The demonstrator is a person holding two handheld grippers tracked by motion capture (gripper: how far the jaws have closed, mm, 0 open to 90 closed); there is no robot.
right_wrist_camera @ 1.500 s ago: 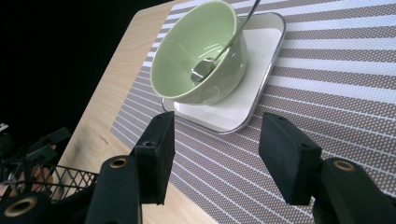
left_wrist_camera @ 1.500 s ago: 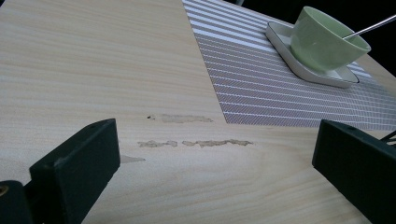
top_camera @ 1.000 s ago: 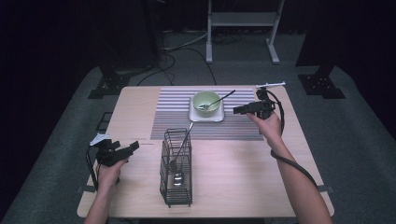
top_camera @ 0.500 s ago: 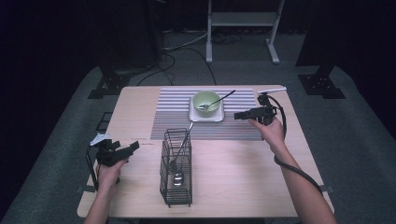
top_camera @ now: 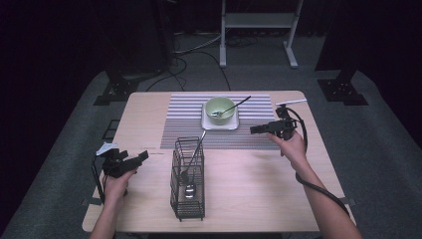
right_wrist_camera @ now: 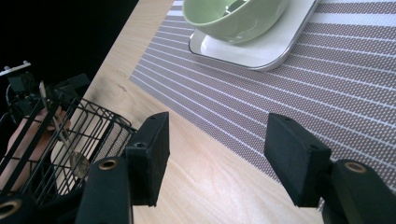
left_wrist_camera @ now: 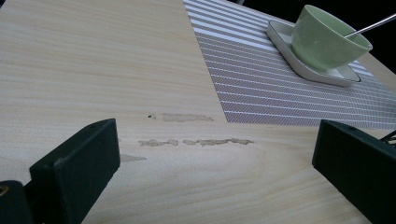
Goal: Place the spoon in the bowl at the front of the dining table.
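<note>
Here the landmark is the pale green bowl [top_camera: 220,107], a smooth, round, glossy piece sitting on a white square tray [top_camera: 219,122] with rounded corners and a thin raised rim. A slim metal spoon [top_camera: 232,106] rests in the bowl, its straight handle sticking out over the rim to the right in the high view. Tray and bowl stand on a woven placemat [top_camera: 179,124] striped in grey-brown and white, its weave fine and dotted in the right gripper view. The mat lies on a light wood-grain counter [top_camera: 249,184], matte, with a few scuffed patches [left_wrist_camera: 196,141] of worn finish near the mat's corner. To the right of the bowl, just past the tray's corner, the right claw [top_camera: 255,130] hovers over the mat with its blocky black jaws apart and nothing between them; they have just been opening a little wider. Nearer the person than the bowl stands a tall black wire basket [top_camera: 187,184], rectangular and open-meshed, with a second metal spoon [top_camera: 191,167] leaning inside it, bowl end down. Far to the left of the bowl and nearer the person, the left claw [top_camera: 141,157] is held above bare counter, its square matte jaws wide apart and empty.
</note>
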